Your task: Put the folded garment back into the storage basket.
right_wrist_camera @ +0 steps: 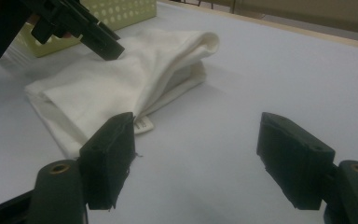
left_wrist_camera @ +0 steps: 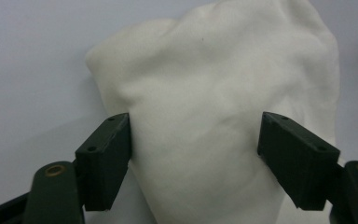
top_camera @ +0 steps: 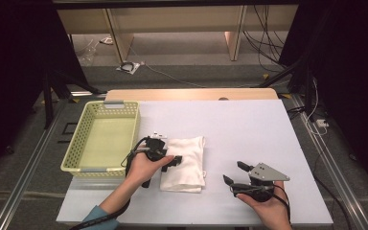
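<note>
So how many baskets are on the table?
1. The yellow-green basket sits at the table's left edge, just left of the folded white cloth; one corner of it also shows in the right gripper view. Nothing seems hidden behind it.

Bright over the white table (top_camera: 249,129), dark all around. Soft and a bit grainy everywhere. Blurry up close on the black jaws. Only faint, soft shadows.

The right gripper (right_wrist_camera: 196,158) holds its jaws wide apart over bare white table (right_wrist_camera: 270,74). Far left, the left gripper (right_wrist_camera: 74,28) hangs over the folded white cloth (right_wrist_camera: 121,79), before a yellow basket (right_wrist_camera: 126,9).
</note>
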A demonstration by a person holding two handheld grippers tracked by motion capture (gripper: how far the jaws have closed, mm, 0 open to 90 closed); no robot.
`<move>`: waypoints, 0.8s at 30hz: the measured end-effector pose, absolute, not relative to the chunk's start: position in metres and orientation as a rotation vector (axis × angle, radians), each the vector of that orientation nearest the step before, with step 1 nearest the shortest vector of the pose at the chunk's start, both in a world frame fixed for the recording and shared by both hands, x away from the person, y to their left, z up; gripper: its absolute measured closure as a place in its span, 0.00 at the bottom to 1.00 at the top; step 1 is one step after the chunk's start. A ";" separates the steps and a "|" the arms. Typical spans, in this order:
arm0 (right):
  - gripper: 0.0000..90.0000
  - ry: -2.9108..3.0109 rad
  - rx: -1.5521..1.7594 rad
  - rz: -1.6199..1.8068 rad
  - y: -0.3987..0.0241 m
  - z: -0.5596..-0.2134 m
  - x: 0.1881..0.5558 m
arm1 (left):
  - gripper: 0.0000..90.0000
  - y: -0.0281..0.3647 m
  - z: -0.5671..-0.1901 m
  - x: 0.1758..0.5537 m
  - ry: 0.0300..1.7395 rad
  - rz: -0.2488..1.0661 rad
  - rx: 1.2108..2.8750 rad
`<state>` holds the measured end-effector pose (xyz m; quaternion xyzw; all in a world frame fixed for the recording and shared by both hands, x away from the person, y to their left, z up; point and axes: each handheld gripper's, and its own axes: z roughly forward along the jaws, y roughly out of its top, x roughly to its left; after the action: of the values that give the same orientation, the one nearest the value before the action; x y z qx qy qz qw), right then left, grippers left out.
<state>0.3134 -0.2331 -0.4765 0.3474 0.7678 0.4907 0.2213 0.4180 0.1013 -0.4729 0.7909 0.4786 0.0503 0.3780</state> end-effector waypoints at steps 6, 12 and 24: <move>0.32 2.129 0.959 1.357 -0.231 -0.477 0.313 | 0.26 0.104 -0.474 0.415 1.230 0.116 2.030; 0.32 2.140 0.952 1.352 -0.230 -0.478 0.314 | 0.19 0.100 -0.485 0.416 1.251 0.100 2.051; 0.32 2.161 0.958 1.346 -0.227 -0.479 0.315 | 0.21 0.080 -0.488 0.408 1.210 0.296 2.144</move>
<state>0.3146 -0.2273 -0.4790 0.3443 0.7769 0.4839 0.2091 0.4077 0.0803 -0.4879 0.8177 0.4615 0.1128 0.3250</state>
